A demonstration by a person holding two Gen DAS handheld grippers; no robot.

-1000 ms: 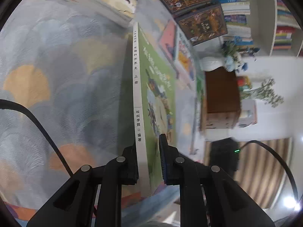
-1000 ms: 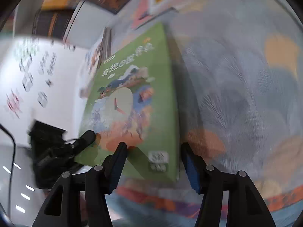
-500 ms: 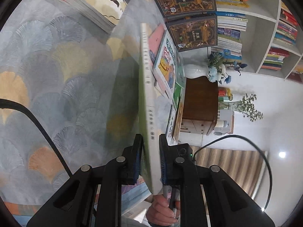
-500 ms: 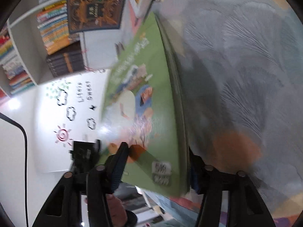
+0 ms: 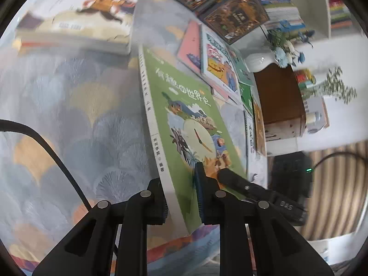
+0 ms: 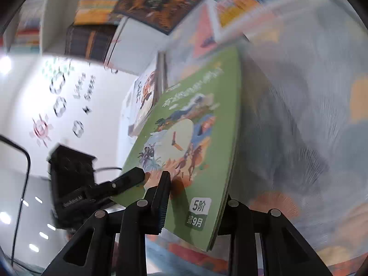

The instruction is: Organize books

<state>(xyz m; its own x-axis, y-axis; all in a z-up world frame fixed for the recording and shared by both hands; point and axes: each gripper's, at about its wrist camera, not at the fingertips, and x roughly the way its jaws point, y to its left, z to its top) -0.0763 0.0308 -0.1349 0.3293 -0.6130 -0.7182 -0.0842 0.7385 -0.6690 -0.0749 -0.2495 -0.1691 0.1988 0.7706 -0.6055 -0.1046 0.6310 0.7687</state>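
A green book [image 5: 184, 119] with a white spine hangs tilted above the patterned tablecloth [image 5: 80, 115]. My left gripper [image 5: 179, 179] grips its near end by the spine; its jaws are easing open slightly while the pads still press on the book. In the right wrist view the green book [image 6: 195, 138] shows its front cover. My right gripper [image 6: 197, 191] is closing on the near corner, one pad on the cover and the other behind. A right gripper finger [image 5: 230, 177] touches the cover in the left wrist view.
A thick stack of books [image 5: 76, 23] lies at the back left, dark brown books [image 5: 234, 16] at the back. Pink and picture books [image 5: 216, 62] lie beside the green one. A wooden cabinet [image 5: 278, 99], a white vase [image 5: 260, 59] and bookshelves [image 5: 333, 4] stand beyond.
The right jaws have closed from wide apart onto the green book. The book stood edge-on to the left camera half a second ago and now shows its cover again.
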